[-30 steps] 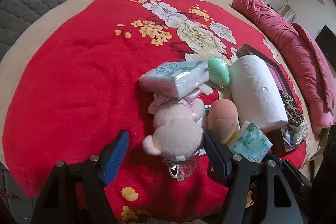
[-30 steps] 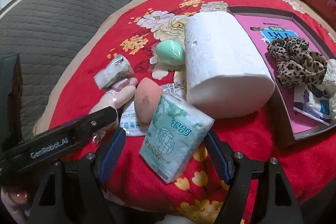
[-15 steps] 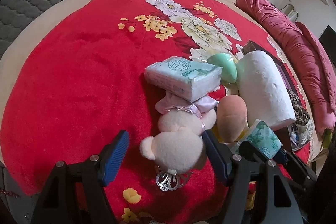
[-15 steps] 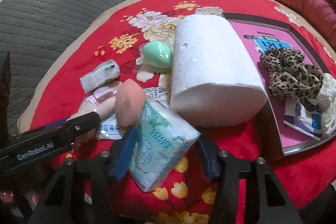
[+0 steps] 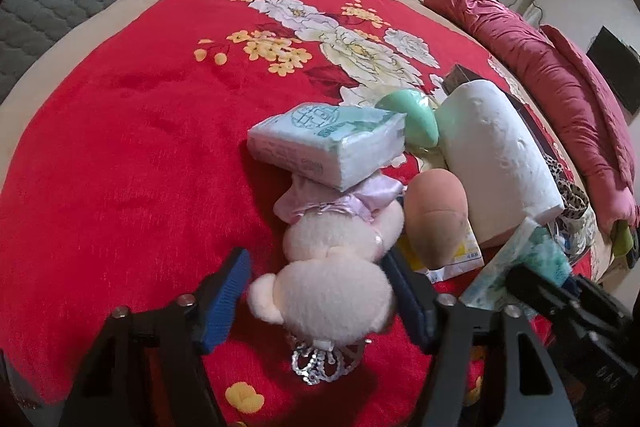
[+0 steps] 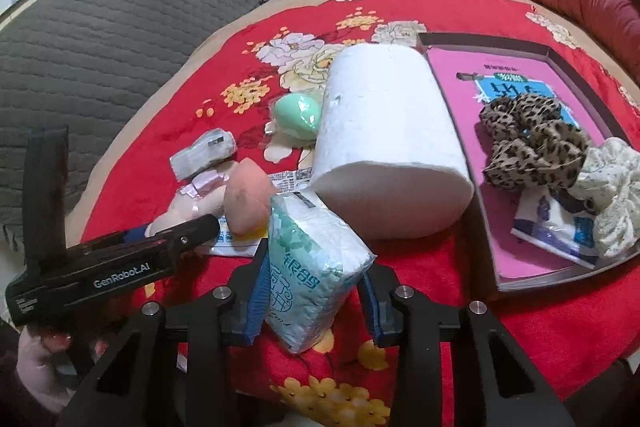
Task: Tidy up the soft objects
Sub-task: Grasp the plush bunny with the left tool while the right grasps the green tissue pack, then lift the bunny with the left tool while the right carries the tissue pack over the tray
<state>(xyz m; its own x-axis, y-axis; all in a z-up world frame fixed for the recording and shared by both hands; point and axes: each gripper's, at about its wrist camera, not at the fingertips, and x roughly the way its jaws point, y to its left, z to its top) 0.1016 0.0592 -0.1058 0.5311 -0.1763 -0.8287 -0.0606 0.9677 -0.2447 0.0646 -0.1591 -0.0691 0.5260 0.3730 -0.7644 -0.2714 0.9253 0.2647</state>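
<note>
A: Red floral blanket (image 6: 460, 275) carries all; grey tray (image 6: 568, 269) at its right edge holds scrunchies. Largest loose item?

B: White paper roll (image 6: 384, 147), against the tray's left wall. Next, plush bear (image 5: 340, 267), near edge, between the left gripper (image 5: 316, 291) fingers, closing, left pad apart

A: Smallest?

B: Tissue pack (image 6: 312, 267), near edge; right gripper (image 6: 312, 291) closing, pads at its sides. Advice: squeeze mid-pack, lift clear of the roll, then tray it
</note>
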